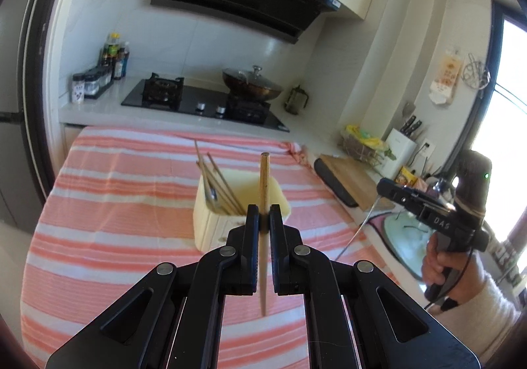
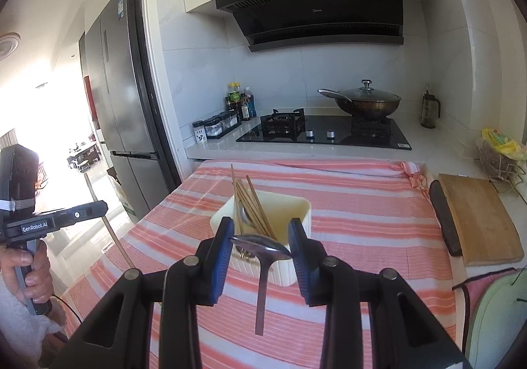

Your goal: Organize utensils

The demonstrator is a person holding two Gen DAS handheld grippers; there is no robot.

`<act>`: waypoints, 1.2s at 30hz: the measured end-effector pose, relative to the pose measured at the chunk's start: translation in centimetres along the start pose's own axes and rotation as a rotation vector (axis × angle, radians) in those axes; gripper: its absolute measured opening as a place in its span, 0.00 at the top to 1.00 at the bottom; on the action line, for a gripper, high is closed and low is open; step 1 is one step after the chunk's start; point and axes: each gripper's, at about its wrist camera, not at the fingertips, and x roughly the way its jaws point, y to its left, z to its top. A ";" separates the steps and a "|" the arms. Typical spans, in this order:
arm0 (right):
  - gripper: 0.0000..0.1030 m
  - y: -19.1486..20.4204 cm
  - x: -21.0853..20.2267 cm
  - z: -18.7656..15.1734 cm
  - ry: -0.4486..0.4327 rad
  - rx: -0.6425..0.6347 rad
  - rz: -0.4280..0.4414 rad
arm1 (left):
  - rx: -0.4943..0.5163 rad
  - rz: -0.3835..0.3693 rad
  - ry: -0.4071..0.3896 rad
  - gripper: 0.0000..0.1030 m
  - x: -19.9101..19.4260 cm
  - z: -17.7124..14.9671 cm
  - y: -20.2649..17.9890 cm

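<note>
The left gripper (image 1: 264, 215) is clamped tight on a single wooden chopstick (image 1: 264, 178), which stands nearly upright between the black pads, its blunt top above the fingers and its thinner end hanging below them over the striped cloth (image 1: 108, 204). The right gripper (image 2: 262, 239) holds a metal spoon (image 2: 263, 248) by the bowl, its jaws part way apart with the blue pads pressing on either edge of the bowl and the handle hanging down toward the camera. Both tools hang above the pink and white cloth, close in front of a cream utensil box (image 2: 298, 207) that sits on it. Inside the box, leaning toward its left side, are several more chopsticks (image 2: 252, 204) and what looks like another spoon among them, though it is partly hidden. In the left wrist view the right gripper shows at the right edge, held in a hand (image 1: 439, 265) with a pale fuzzy sleeve. Beyond the cloth is a black stove (image 2: 324, 133) with a lidded wok (image 2: 369, 102), and a wooden cutting board (image 2: 481, 220) lies on the counter to the right
</note>
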 end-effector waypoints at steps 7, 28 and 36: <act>0.66 0.0 3.0 6.2 -0.072 -0.038 -0.010 | 0.030 0.041 -0.173 0.96 1.4 8.9 -0.8; 0.66 -4.0 22.0 1.7 0.223 0.051 -0.033 | -0.004 0.214 0.160 0.64 19.5 3.0 4.3; 0.44 -3.7 11.3 2.4 0.015 0.115 -0.070 | 0.143 0.329 -0.004 0.02 11.3 -0.6 -0.1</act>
